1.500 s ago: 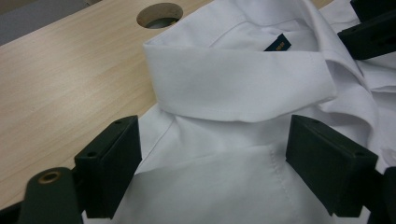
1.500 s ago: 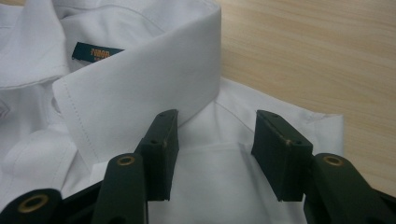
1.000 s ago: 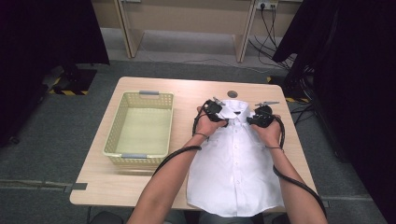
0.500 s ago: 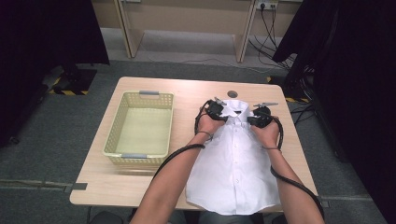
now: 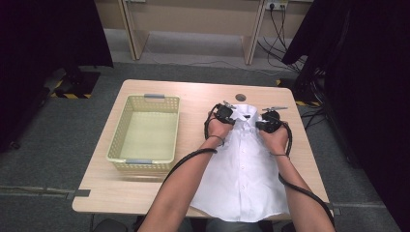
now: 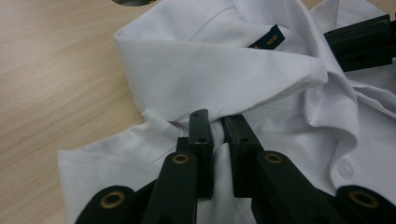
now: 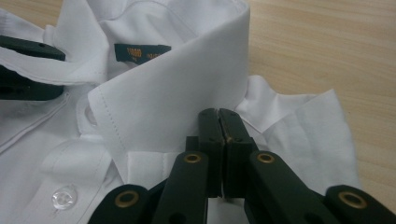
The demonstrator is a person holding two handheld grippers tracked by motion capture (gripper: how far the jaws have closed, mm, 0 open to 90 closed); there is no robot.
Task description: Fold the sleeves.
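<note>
A: Left tongs (image 6: pixel 218 140) have just been closing, and there's a pinch of white cloth caught between the jaws, right under the collar (image 6: pixel 219 70) of the shirt (image 5: pixel 244 169).

B: Right tongs (image 7: pixel 223 140) too, clamped tight on the shoulder fabric just beneath the collar's other wing. From above, the left tongs (image 5: pixel 227 112) and right tongs (image 5: pixel 267 124) sit either side of the neck opening.

A: The shirt lies flat behind the tongs, buttoned front up, running back towards the person, with its hem hanging a little over the near edge of the desk (image 5: pixel 145 193).

B: Soft, light stuff, I'd say. It will sag and fold the moment it's lifted. The shoulder seams by the collar look the sensible hold, as the collar is the stiffest part.

A: Slippery? Cotton-like, probably not, but a thin pinch could slide out.

B: Room looks good. Bare desk ahead of the tongs, and the yellow basket (image 5: pixel 145 130) stands well off beyond the left tongs. Beyond the right tongs the desk edge is near.
</note>
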